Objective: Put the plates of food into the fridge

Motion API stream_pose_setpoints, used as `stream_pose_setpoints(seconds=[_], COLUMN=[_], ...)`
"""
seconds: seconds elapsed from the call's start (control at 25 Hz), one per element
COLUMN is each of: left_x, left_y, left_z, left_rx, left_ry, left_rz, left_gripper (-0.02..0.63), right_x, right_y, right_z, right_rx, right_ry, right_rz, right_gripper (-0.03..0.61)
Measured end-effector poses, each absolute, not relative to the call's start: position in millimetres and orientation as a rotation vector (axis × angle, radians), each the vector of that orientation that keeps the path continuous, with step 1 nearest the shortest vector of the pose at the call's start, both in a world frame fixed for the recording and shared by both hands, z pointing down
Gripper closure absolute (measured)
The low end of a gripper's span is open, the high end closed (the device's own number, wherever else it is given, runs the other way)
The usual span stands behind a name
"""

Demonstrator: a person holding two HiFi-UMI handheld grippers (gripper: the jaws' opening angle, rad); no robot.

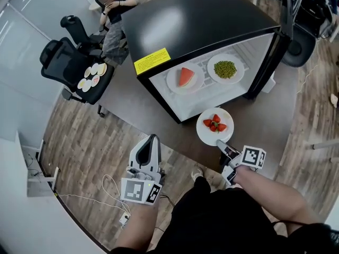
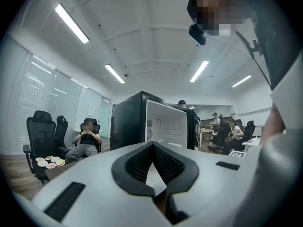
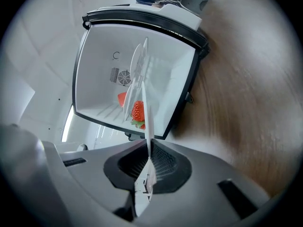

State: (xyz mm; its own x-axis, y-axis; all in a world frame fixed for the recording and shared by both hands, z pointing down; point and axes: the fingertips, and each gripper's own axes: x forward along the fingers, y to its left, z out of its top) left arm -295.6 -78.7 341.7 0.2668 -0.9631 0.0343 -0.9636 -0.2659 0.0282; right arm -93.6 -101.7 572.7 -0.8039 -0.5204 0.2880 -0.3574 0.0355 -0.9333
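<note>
Head view: the right gripper (image 1: 226, 151) pinches only the rim of the strawberry plate (image 1: 209, 136), just outside the open fridge (image 1: 201, 20). Watermelon plate (image 1: 174, 83) and peas plate (image 1: 237, 75) are already inside.

Left gripper view: the left gripper (image 2: 152, 145) has its jaws together, empty.

Right gripper view: the plate is edge-on in clamped jaws. Thin grip, so it could tip and send the strawberries (image 3: 137, 111) rolling.

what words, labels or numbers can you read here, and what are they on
Yellow label on the fridge top: print too small to read.
Left gripper and right gripper: square black-and-white markers, no words.
C-shaped mark on the fridge's back wall: letter or symbol, cannot tell.
On the plate of strawberries: no print.
</note>
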Motion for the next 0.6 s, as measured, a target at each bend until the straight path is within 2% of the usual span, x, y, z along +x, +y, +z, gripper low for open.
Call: stream_pose_setpoints(seconds=[0.6], left_x=[-337], left_y=[-115], left_z=[355], left_rx=[2.464], left_ry=[-1.849], left_rz=[-0.006], left_gripper=[0.609], right_x=[-138], right_y=[-173], right_z=[562], right_rx=[-0.957], right_ry=[2.254], right_rz=[-1.792], right_gripper=[0.560])
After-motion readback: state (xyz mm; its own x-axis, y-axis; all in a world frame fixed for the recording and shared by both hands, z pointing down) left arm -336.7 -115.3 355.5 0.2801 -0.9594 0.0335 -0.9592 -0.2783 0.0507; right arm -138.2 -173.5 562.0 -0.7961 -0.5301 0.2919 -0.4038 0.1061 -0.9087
